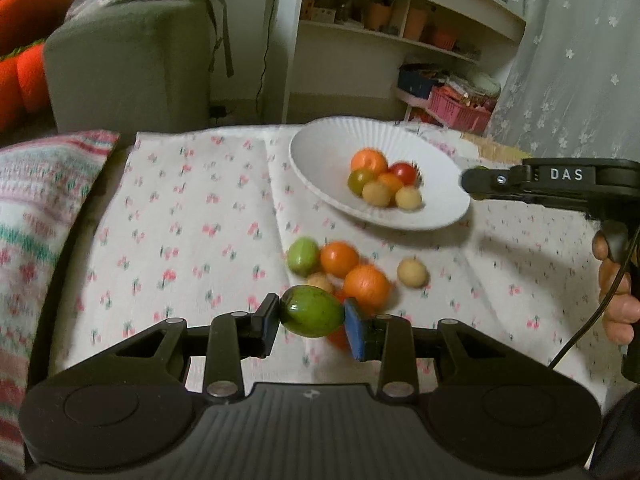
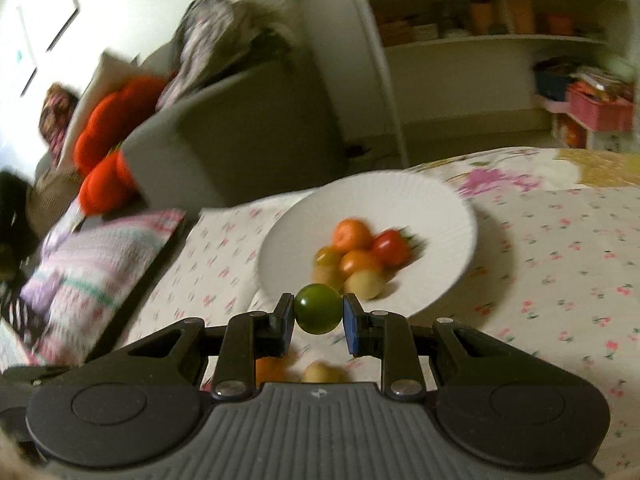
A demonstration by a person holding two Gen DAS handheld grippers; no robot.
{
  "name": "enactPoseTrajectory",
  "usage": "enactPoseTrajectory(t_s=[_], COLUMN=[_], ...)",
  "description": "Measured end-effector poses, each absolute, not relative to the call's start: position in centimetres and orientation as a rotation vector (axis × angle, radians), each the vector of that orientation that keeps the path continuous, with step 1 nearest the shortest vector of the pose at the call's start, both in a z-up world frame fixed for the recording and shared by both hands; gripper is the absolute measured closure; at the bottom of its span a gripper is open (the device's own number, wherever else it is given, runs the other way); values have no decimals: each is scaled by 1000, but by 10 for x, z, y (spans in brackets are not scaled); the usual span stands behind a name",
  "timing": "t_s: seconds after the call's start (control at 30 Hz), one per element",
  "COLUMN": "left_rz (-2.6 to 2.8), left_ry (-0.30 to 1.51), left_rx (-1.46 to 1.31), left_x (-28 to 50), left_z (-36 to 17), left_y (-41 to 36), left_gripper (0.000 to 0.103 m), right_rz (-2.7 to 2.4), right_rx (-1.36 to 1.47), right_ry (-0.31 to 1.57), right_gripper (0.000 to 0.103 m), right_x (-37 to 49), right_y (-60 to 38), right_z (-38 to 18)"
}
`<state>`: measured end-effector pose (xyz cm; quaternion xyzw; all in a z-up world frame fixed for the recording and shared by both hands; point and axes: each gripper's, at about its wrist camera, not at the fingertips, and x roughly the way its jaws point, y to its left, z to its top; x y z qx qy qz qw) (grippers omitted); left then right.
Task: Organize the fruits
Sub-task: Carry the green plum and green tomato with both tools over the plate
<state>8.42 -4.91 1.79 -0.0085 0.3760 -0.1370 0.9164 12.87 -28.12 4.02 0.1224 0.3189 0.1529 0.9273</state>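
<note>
My left gripper [image 1: 312, 318] is shut on an oval green fruit [image 1: 311, 311], held above a loose cluster of fruits on the flowered cloth: a light green one [image 1: 303, 255], two orange ones [image 1: 339, 258] and pale yellow ones [image 1: 412, 272]. A white ribbed plate [image 1: 320, 152] behind them holds several small orange, red, green and yellow fruits. My right gripper [image 2: 318, 316] is shut on a round dark green fruit [image 2: 318, 314], in front of the plate's [image 2: 440, 208] near rim. In the left wrist view the right gripper [image 1: 470, 180] shows side-on beside the plate's right edge, with a hand [image 1: 618, 312] on its handle.
A flowered cloth [image 1: 192, 216] covers the surface. A striped knitted cushion [image 1: 36, 208] lies at the left edge. Behind stand a grey sofa [image 1: 132, 60] with orange cushions, a white shelf unit [image 1: 400, 12] and a pink basket [image 1: 460, 108].
</note>
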Motion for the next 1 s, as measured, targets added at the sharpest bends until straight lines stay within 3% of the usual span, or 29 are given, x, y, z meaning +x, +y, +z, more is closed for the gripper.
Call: enactPoseTrajectory(t_s=[0.33,1.0], left_rz=[-321,-380], left_ry=[724,754], left_rx=[0,-2], left_x=[129,233], left_z=[38,20], left_y=[-65,-103], left_gripper=[80,80], right_rz=[187,218], right_rx=[382,240], right_ry=[620,673], right_gripper=[80,80], right_x=[150,179], right_y=[-324,-310], right_z=[39,29])
